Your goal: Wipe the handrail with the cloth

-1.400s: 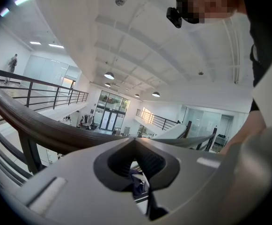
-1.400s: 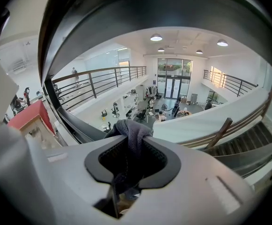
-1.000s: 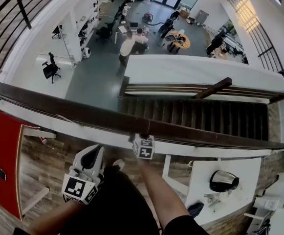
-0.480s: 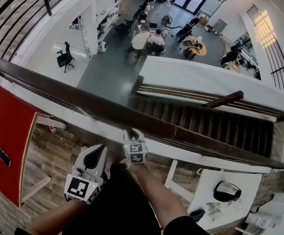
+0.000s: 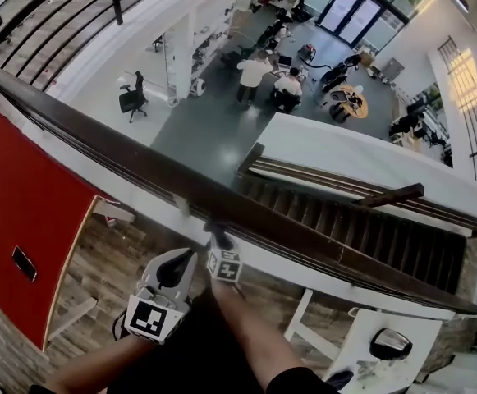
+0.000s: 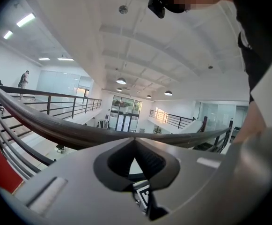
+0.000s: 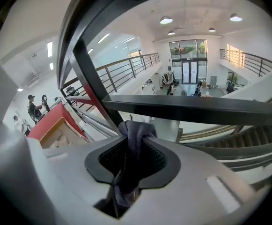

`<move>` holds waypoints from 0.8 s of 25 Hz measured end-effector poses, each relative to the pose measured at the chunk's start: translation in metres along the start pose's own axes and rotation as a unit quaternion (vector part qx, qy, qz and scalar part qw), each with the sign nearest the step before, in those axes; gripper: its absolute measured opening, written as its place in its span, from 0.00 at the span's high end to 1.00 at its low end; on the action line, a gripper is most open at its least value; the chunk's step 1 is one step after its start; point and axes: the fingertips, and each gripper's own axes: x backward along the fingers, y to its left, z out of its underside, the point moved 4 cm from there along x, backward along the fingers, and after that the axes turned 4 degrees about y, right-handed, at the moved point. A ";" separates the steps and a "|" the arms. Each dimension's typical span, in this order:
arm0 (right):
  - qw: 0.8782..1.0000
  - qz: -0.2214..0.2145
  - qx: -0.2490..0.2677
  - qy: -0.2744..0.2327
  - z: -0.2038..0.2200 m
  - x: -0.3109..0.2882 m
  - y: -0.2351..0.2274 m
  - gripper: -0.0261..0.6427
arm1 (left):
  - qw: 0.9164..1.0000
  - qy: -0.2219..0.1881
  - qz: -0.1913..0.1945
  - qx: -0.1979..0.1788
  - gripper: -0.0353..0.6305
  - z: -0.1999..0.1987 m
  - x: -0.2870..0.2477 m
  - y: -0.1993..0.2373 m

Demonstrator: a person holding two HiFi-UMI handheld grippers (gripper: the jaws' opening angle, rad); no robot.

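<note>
Cloth (image 7: 134,139), judged soft and light, is pinched bunched in right tool (image 7: 136,131) at frame centre, beside rail (image 5: 123,150); left tool (image 6: 135,142) is closed, empty.

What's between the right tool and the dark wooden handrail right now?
Only the bunched dark grey cloth, clamped in the right tool and poking out toward the dark wooden handrail. The right gripper view shows it clearly.

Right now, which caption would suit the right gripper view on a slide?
Right gripper shut on a dark cloth, close to a dark railing bar.
</note>
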 end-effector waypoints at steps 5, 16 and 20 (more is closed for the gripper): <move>1.000 0.001 0.012 0.009 -0.002 -0.040 0.018 0.85 | 1.000 0.009 0.010 -0.017 0.95 0.014 -0.005 0.021; 0.999 0.032 -0.012 0.016 -0.007 -0.113 0.014 0.85 | 0.999 0.010 0.018 -0.038 0.95 0.045 0.005 0.064; 0.999 0.038 -0.035 0.011 -0.011 -0.127 0.009 0.85 | 0.998 0.046 0.024 -0.034 0.95 0.060 0.008 0.071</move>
